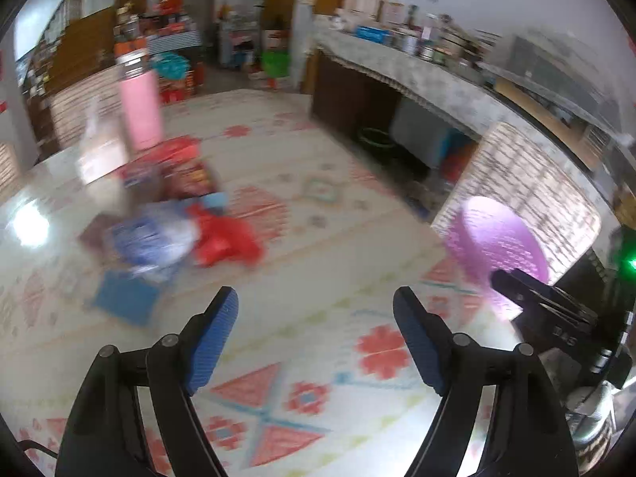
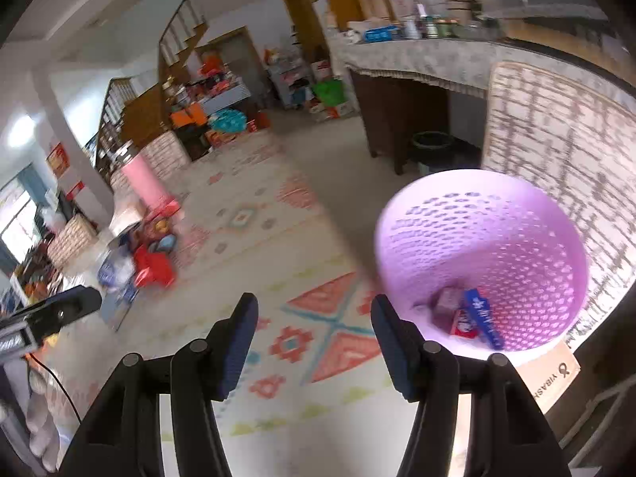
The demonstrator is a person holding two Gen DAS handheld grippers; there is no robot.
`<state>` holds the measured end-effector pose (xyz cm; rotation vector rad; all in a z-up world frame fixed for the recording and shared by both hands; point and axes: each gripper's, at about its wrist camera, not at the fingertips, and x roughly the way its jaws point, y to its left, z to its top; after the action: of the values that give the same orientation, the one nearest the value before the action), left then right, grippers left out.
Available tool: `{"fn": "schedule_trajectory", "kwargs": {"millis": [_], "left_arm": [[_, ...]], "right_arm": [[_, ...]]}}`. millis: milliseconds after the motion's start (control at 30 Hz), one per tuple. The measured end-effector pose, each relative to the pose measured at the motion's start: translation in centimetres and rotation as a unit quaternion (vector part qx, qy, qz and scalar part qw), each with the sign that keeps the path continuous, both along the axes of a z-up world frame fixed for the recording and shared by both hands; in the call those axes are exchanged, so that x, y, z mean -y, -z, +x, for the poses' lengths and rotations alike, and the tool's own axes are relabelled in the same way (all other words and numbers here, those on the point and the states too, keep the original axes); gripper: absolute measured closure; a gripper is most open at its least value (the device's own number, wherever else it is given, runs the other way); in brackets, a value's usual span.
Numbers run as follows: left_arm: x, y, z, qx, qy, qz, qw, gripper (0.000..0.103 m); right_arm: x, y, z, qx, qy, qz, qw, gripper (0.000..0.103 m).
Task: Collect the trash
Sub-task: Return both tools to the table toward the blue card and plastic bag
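Observation:
A pile of trash lies on the patterned tablecloth (image 1: pixel 318 318): a red wrapper (image 1: pixel 224 238), a blue-white crumpled bag (image 1: pixel 155 238), a blue packet (image 1: pixel 125 302) and a dark red snack bag (image 1: pixel 190 177). The pile also shows in the right wrist view (image 2: pixel 147 264). A pink perforated basket (image 2: pixel 528 214) at the right holds a blue box (image 2: pixel 483 316) and red-white wrappers (image 2: pixel 461 324). My left gripper (image 1: pixel 316 334) is open and empty, short of the pile. My right gripper (image 2: pixel 314 338) is open and empty, just left of the basket.
A pink bottle (image 1: pixel 141 107) and a clear bottle (image 1: pixel 97 151) stand behind the pile. A woven chair back (image 2: pixel 556 131) stands behind the basket. A cluttered counter (image 1: pixel 417 67) runs along the right. The basket shows in the left wrist view (image 1: pixel 493 238).

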<state>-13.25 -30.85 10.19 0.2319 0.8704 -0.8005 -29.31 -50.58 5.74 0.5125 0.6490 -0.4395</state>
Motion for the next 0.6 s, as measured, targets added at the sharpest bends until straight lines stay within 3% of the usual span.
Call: {"fn": "schedule_trajectory", "kwargs": {"millis": [200, 333, 500, 600], "left_arm": [[-5.9, 1.8, 4.4, 0.009, -0.081, 0.027, 0.9963, 0.024], [-8.7, 4.0, 8.7, -0.016, -0.138, 0.040, 0.9895, 0.024], [-9.2, 6.2, 12.8, -0.054, -0.156, 0.040, 0.9854, 0.024], [-8.2, 7.0, 14.2, -0.044, -0.150, 0.057, 0.9861, 0.024]], "right_arm": [[-2.9, 0.4, 2.2, -0.006, -0.030, 0.001, 1.000, 0.040], [-4.6, 0.9, 3.4, -0.012, -0.048, 0.003, 0.999, 0.040], [-5.8, 1.6, 4.4, -0.020, -0.063, 0.009, 0.998, 0.040], [-6.2, 2.0, 4.8, -0.026, -0.069, 0.012, 0.997, 0.040]]}}
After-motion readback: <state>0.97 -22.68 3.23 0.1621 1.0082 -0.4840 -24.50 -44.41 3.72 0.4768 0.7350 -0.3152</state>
